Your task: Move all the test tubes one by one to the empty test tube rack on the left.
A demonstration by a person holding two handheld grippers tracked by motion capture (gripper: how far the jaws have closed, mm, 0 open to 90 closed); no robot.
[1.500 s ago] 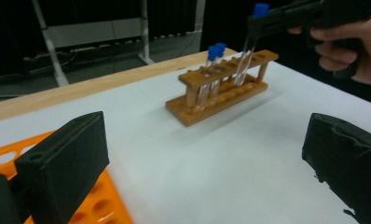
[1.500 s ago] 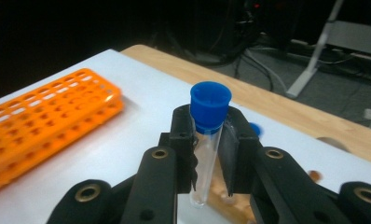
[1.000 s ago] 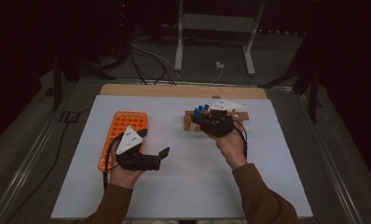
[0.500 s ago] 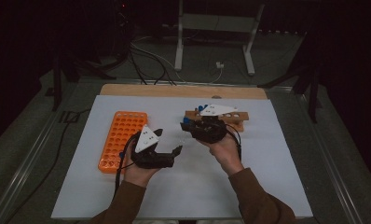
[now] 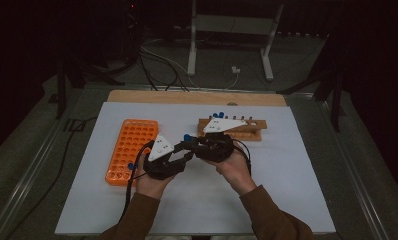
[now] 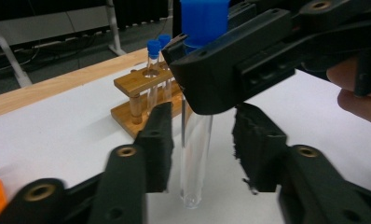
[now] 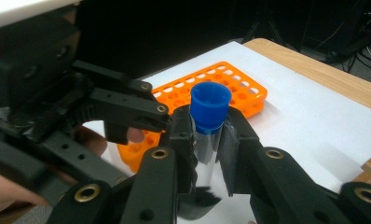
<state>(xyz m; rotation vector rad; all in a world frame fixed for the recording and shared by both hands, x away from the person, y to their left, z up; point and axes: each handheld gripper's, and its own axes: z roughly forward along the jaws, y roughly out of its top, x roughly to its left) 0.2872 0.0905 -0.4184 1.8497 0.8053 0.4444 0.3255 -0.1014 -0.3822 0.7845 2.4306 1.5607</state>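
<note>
- Your right gripper (image 7: 207, 140) is clamped on a clear glass test tube with a blue cap (image 7: 207, 126), pinching it just under the cap and holding it upright above the white table mat (image 5: 297, 165), between the two racks.
- Your left gripper (image 6: 200, 154) has just been closing in. The tube's lower half (image 6: 196, 154) sits between its pads, but there's a visible gap on both sides, so it isn't gripping anything yet.
- Looks like a mid-air handover to me: right hand (image 5: 232, 167) gives, left hand (image 5: 149, 175) takes.
- Progress-wise, I'd call this early. The wooden test tube rack (image 5: 234, 131) has a couple of blue-capped tubes (image 6: 156, 60) standing in it.
- The orange plastic rack with many round holes (image 5: 132, 147) looks mostly unfilled. There's a small blue spot at its near edge, but I can't tell what it is.
- Left to do, as I read it: finish squeezing the left pads on the glass, let go with the right, then drop the tube into an orange hole. After that, the rest of the tubes.
</note>
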